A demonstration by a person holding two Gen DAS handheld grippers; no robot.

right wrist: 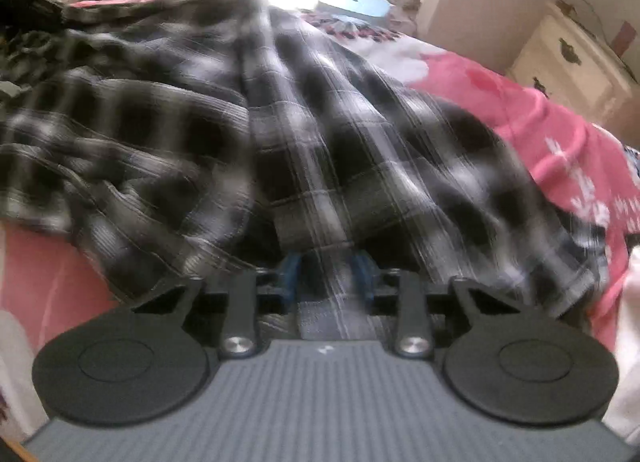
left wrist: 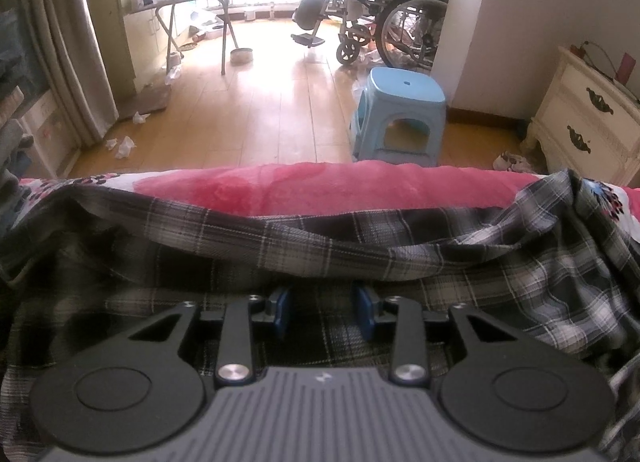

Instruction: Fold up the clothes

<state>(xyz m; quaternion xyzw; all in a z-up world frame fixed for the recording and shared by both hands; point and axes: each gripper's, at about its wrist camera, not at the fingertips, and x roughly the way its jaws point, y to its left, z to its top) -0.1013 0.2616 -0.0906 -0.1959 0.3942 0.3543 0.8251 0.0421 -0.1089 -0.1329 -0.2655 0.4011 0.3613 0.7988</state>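
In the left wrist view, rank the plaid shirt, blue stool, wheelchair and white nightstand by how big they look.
1. plaid shirt, though nearest
2. wheelchair
3. blue stool and white nightstand, too alike to rank; nightstand cropped

A bed (left wrist: 328, 182), covered with a pink blanket printed with white and dark flowers, carries a black, grey and white plaid garment (left wrist: 400, 262). The garment lies rumpled and partly doubled over, reaching from the near edge almost to the far edge, where pink blanket stays bare.
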